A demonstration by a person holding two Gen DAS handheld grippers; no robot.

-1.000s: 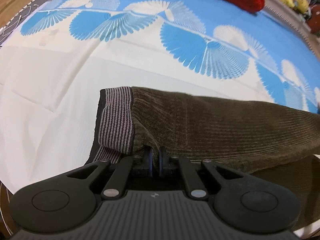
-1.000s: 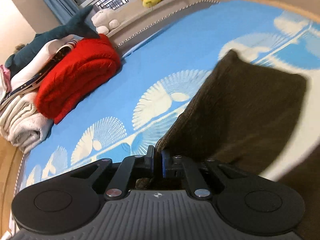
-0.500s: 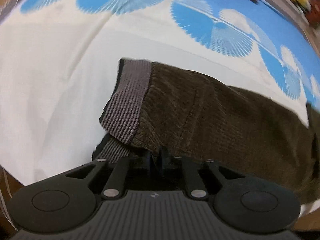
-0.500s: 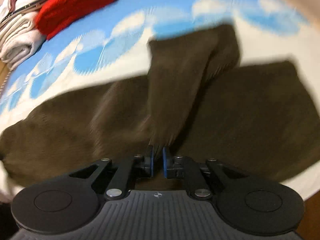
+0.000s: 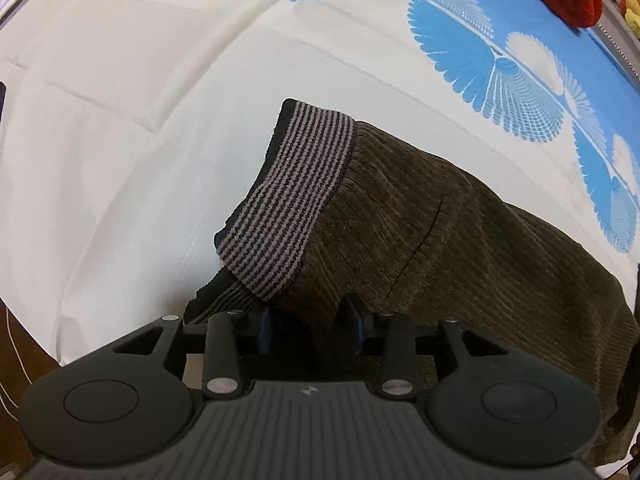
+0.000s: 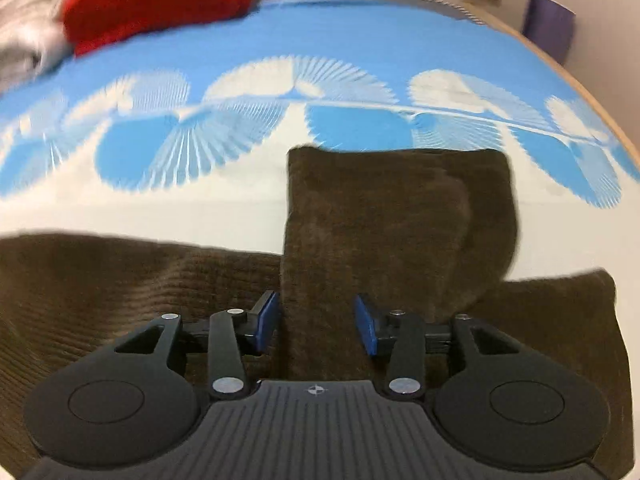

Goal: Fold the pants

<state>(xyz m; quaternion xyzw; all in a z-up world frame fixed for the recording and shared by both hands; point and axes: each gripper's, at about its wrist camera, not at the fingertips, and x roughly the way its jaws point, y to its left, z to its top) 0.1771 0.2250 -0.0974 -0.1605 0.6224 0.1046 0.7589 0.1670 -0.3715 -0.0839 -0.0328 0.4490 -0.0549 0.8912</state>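
Blue-and-white bedspread (image 5: 120, 120) underlies brown pants (image 5: 460, 240); both downward-angled grippers' fingers (image 6: 266, 322) opening.

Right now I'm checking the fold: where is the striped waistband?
In the left wrist view, the striped waistband sits mid-frame at the brown pants' left end, on the white sheet.

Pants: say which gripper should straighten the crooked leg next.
Probably right. The right gripper straddles the skewed leg, jaws opening, pads off it. The left gripper, also opening, sits by the striped waistband.
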